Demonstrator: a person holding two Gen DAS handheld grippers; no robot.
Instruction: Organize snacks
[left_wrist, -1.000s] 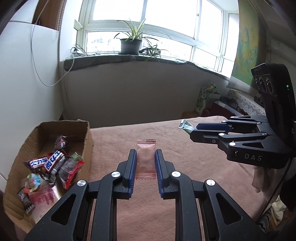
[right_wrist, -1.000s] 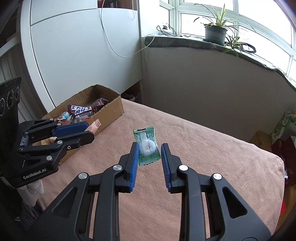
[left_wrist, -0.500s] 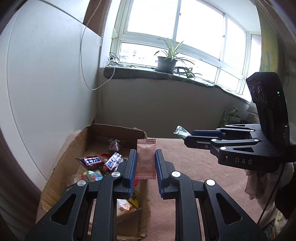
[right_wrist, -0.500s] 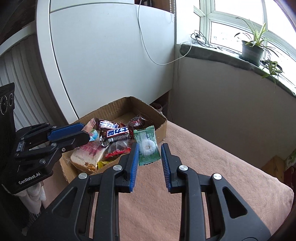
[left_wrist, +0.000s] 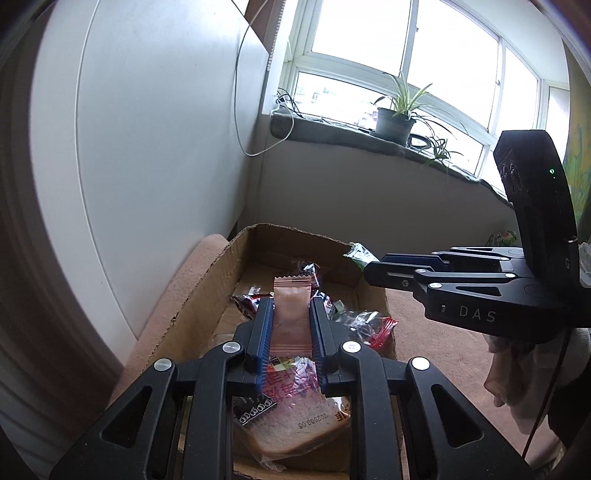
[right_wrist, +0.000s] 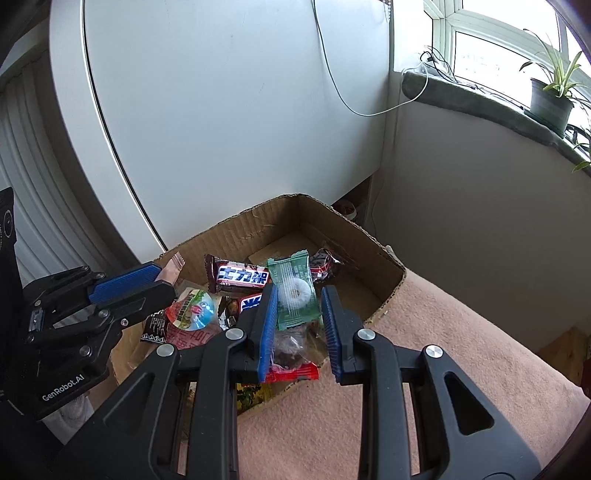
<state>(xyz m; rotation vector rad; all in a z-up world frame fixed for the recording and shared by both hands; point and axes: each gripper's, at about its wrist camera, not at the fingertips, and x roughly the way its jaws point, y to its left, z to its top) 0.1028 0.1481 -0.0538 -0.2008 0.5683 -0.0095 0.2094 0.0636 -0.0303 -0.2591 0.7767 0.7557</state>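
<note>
Two held snack packets (left_wrist: 290, 314) over one cardboard box (right_wrist: 258, 229)

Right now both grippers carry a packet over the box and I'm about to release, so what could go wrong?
The green packet in the right gripper sits near the cardboard box wall beside the blanket; it may drop outside. The pink packet in the left gripper could slide off the bread.
</note>
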